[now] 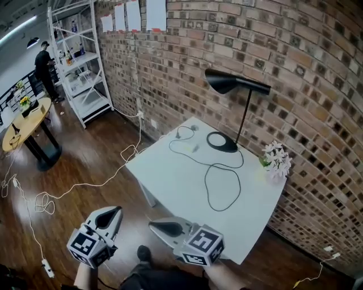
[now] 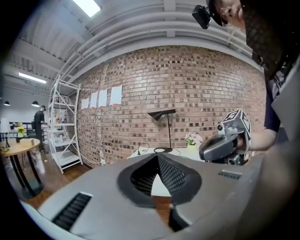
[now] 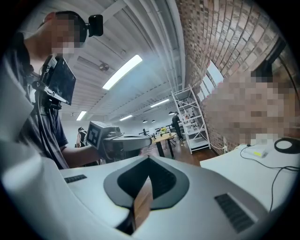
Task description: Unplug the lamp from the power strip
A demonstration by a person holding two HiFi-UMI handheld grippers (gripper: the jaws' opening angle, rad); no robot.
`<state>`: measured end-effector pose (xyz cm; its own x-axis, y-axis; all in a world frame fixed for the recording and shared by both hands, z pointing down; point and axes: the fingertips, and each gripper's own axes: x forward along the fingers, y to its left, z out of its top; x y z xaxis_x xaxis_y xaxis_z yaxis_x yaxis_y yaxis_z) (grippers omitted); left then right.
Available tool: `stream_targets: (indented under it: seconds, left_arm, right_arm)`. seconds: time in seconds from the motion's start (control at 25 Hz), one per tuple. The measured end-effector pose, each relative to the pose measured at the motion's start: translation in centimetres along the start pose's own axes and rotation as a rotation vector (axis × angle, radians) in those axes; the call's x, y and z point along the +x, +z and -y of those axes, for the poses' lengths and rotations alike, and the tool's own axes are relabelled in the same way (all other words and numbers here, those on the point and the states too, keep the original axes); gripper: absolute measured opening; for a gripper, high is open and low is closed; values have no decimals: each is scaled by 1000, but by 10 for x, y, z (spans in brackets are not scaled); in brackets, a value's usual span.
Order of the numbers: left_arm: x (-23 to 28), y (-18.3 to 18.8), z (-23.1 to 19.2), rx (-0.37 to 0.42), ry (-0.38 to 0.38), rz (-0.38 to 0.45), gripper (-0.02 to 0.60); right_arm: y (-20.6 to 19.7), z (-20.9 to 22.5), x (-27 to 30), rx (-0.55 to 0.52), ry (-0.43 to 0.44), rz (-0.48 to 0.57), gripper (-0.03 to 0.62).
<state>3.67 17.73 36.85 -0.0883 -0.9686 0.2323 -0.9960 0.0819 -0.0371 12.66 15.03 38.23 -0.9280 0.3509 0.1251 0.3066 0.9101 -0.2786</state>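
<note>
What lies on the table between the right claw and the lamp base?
Head view: only bare white table and a loop of the lamp's black cord lie between right claw and lamp base.

The place is a loft-style open office or studio. It has a long bare brick wall [image 1: 295,68] with paper sheets [image 1: 133,16] pinned up, a dark wooden floor [image 1: 85,164], white metal shelving [image 1: 79,62], and strip lights [image 2: 86,5] under an exposed ribbed ceiling.

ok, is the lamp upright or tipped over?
Upright: the lamp stands on its round base on the white table, with the stem rising near-vertical to the shade.
</note>
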Motion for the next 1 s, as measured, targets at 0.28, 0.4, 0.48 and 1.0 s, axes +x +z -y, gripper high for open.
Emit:
stream_targets:
  seconds: [0.28,0.4,0.48,1.0]
  left_arm:
    - [26,-11,-51,10,-54,23,-1]
    - [34,-10,-75,-5,-93,33,0]
    - [39,-4,-86,-52,-122,17,0]
    - [37,-19,-181,-27,-128,54,-2]
  right_arm:
    - [5,18,48,-66,-52,-80,-5]
    - [14,30,71,-34,-83,-76,-5]
    - [19,37,85,-29,-111,-77,-5]
    - [36,57,172,-49,-120,-102,-5]
